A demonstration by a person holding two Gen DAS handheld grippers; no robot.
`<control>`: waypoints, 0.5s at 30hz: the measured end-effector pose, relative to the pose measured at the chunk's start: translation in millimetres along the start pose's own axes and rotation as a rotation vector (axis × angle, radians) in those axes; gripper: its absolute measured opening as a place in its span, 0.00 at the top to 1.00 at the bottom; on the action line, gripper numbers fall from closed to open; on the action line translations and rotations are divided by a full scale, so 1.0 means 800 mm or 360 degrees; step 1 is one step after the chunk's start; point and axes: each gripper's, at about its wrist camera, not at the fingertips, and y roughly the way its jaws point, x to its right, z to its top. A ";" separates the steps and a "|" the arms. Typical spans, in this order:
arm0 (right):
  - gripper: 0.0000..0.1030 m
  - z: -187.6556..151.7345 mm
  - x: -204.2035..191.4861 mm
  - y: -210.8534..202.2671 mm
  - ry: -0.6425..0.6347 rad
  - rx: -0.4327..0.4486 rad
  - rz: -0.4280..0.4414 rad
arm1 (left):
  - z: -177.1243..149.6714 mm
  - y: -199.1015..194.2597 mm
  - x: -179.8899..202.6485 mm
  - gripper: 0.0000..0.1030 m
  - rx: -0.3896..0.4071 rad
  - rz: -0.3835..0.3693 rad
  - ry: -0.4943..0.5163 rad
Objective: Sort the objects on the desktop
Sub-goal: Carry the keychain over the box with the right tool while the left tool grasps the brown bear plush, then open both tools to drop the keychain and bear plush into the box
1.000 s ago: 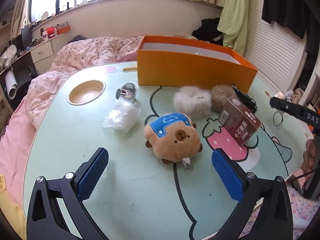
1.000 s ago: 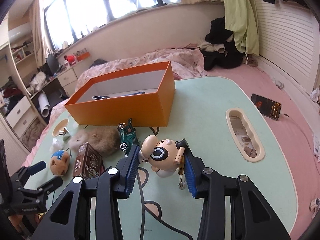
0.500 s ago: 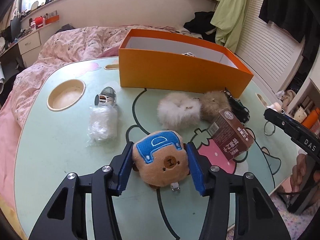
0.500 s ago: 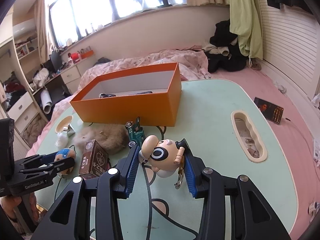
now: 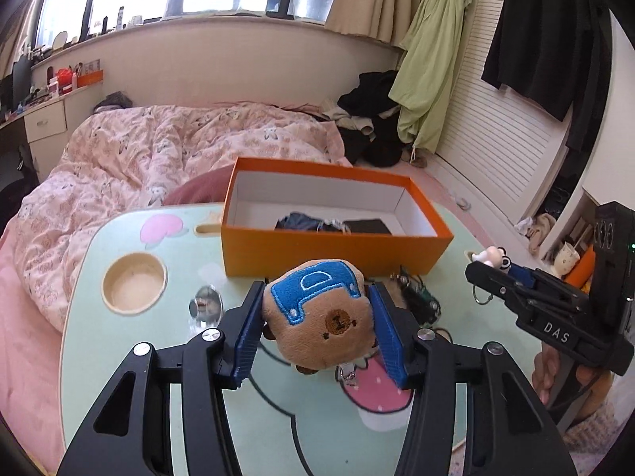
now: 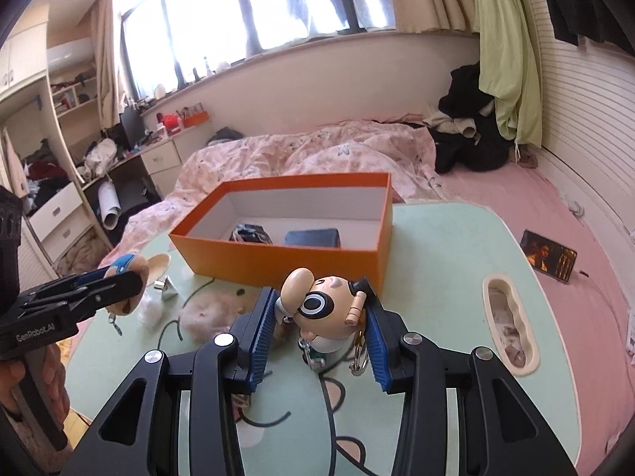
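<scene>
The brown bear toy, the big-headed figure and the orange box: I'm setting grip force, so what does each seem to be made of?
Brown bear toy: soft plush, short fuzzy pile, stitched blue patch.
Big-headed figure: probably hard plastic or vinyl, smooth with a slight sheen.
Orange box: looks like matte cardboard, with thin straight walls and a white inside.
</scene>
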 end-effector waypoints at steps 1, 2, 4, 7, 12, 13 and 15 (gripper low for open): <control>0.61 0.009 -0.002 0.005 -0.0017 0.0006 0.0002 | 0.011 0.004 0.000 0.49 0.0007 -0.0005 0.0001; 0.61 0.019 -0.004 0.011 -0.0031 0.0004 0.0004 | 0.022 0.009 0.000 0.49 0.0012 -0.0008 0.0003; 0.61 0.037 -0.005 0.028 -0.0037 -0.0029 0.0025 | 0.040 0.022 0.000 0.49 0.0014 -0.0005 0.0001; 0.61 0.060 -0.006 0.055 -0.0037 -0.0092 0.0055 | 0.066 0.054 -0.003 0.49 -0.0029 -0.0029 -0.0017; 0.61 0.086 -0.009 0.108 -0.0047 -0.0178 0.0030 | 0.091 0.130 -0.015 0.49 -0.0173 0.0036 -0.0055; 0.60 0.089 -0.007 0.119 -0.0039 -0.0187 0.0007 | 0.093 0.142 -0.016 0.49 -0.0195 0.0062 -0.0054; 0.60 0.095 -0.001 0.139 -0.0009 -0.0200 -0.0026 | 0.096 0.159 -0.016 0.47 -0.0199 0.0108 -0.0046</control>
